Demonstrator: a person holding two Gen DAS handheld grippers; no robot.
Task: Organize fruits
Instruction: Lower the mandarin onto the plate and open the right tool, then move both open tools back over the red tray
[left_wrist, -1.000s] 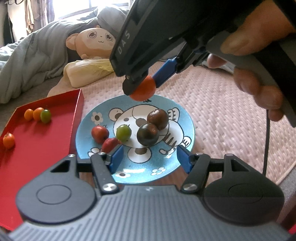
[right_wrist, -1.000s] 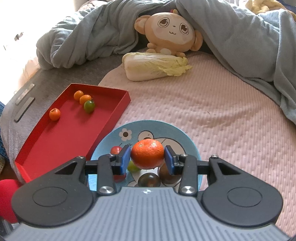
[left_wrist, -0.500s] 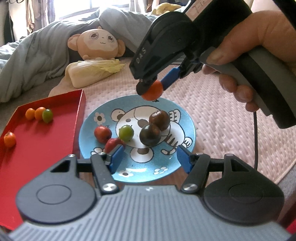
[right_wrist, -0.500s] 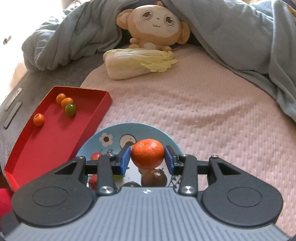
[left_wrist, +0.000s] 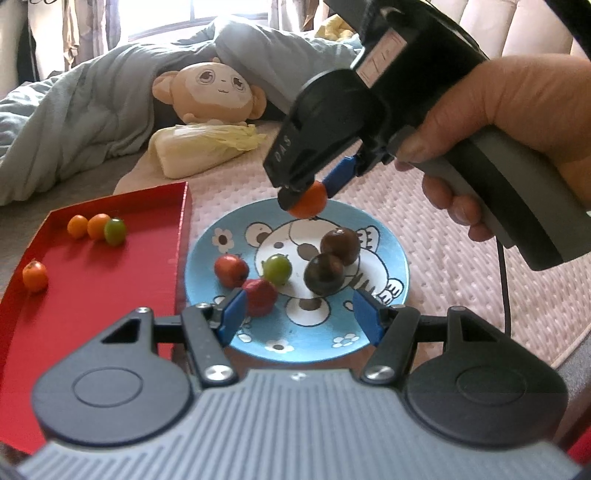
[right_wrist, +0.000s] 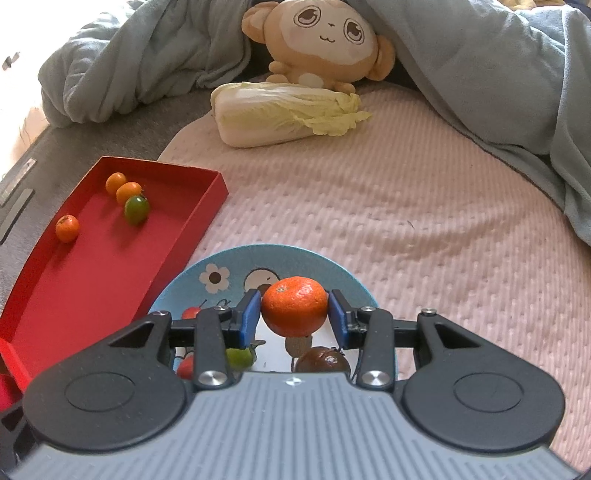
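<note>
My right gripper (right_wrist: 294, 313) is shut on an orange mandarin (right_wrist: 294, 311), holding it just above the far side of the blue cartoon plate (right_wrist: 207, 267). From the left wrist view the same mandarin (left_wrist: 308, 201) hangs over the plate's (left_wrist: 306, 343) back rim in the right gripper (left_wrist: 309, 195). On the plate lie two dark brown fruits (left_wrist: 324, 274), a green one (left_wrist: 277, 268) and two red ones (left_wrist: 231, 270). My left gripper (left_wrist: 298, 314) stands open over the plate's near edge, one blue pad beside a red fruit (left_wrist: 260, 296).
A red tray (left_wrist: 92, 288) left of the plate holds three small orange fruits (left_wrist: 98, 226) and a green one (left_wrist: 115, 231). A toy cabbage (right_wrist: 284, 110), a plush monkey (right_wrist: 325, 40) and a grey blanket (right_wrist: 147, 55) lie behind on the pink mat (right_wrist: 424, 229).
The right gripper carried the mandarin away from the left camera and lower, toward the plate's far rim. The left gripper stayed where it was.
</note>
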